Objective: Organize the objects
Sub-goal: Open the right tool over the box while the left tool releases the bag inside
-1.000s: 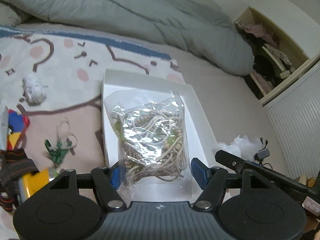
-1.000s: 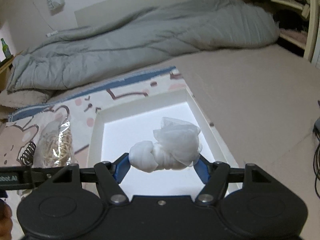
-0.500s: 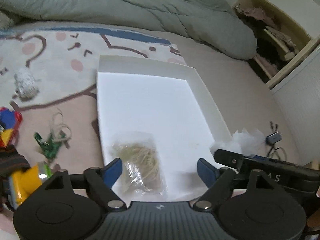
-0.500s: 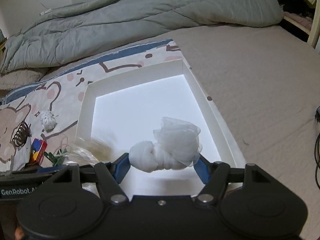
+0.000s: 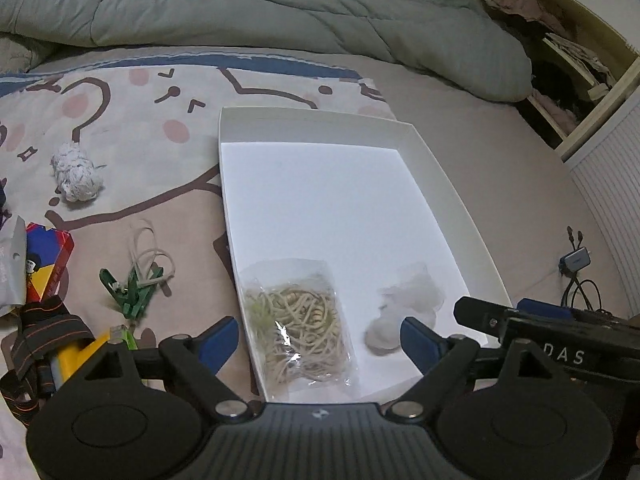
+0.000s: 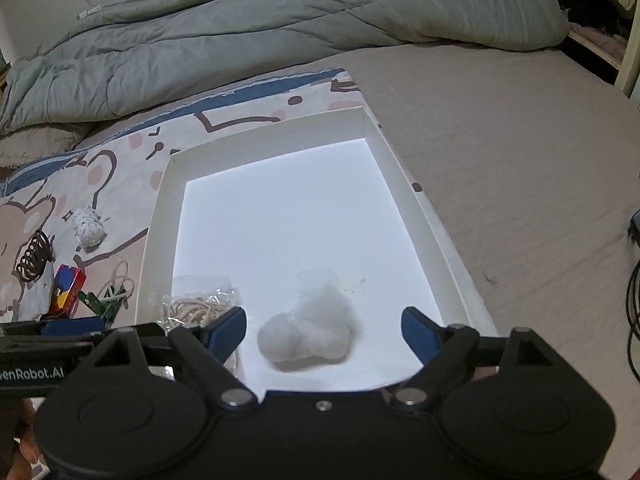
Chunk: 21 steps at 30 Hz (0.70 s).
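Observation:
A white open box (image 5: 440,168) (image 6: 404,176) lies on the bed. In its near end lie a clear bag of rubber bands (image 5: 300,324) (image 6: 196,308) and a white knotted plastic bag (image 5: 404,308) (image 6: 310,332). My left gripper (image 5: 320,340) is open and empty above the near edge of the box, over the bag of bands. My right gripper (image 6: 324,332) is open and empty just above the white bag. The right gripper's body shows at the right of the left wrist view (image 5: 552,332).
Left of the box on the patterned sheet lie a crumpled paper ball (image 5: 76,172), a green clip with bands (image 5: 136,284), a colourful card box (image 5: 48,256), a striped strap (image 5: 44,336) and a yellow item (image 5: 80,356). A grey duvet (image 5: 260,4) lies behind. Cables (image 5: 576,268) lie at the right.
Both grippers opened. The bag of rubber bands dropped from the left gripper into the box, then the white plastic bag dropped from the right gripper beside it.

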Available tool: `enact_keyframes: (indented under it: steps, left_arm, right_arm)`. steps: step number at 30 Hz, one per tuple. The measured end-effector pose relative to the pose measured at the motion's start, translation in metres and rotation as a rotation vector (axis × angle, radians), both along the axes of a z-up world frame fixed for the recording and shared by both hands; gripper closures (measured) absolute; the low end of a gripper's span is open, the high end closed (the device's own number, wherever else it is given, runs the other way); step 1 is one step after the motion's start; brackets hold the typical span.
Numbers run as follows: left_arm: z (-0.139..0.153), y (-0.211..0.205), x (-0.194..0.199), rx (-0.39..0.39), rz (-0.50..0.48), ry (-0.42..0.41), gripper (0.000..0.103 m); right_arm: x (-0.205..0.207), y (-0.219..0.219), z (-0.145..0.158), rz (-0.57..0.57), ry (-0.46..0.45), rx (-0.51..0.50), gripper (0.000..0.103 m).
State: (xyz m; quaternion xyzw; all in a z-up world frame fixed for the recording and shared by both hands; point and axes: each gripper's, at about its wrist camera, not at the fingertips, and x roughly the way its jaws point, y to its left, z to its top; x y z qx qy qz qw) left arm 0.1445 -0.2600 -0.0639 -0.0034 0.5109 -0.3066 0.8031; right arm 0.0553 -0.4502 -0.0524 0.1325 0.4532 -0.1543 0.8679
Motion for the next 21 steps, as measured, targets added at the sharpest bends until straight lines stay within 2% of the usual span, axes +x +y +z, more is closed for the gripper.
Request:
enact_keyframes:
  steps: [7, 9, 14, 21]
  left_arm:
    - [0.001, -0.001, -0.003, 0.034, -0.022, -0.031, 0.010]
    - [0.001, -0.001, -0.005, 0.042, -0.028, -0.041, 0.004]
    - [0.003, 0.002, -0.008, 0.066, -0.038, -0.058, 0.001]
    - [0.005, 0.010, -0.010, 0.074, -0.016, -0.038, 0.000]
  right_arm:
    - [-0.002, -0.002, 0.001, -0.012, 0.006, -0.014, 0.015]
    - [-0.004, -0.003, 0.002, -0.014, 0.002, -0.017, 0.014]
    - [-0.009, -0.002, 0.007, -0.013, -0.006, -0.022, 0.010]
    - [-0.020, 0.002, 0.012, -0.010, -0.003, -0.049, 0.003]
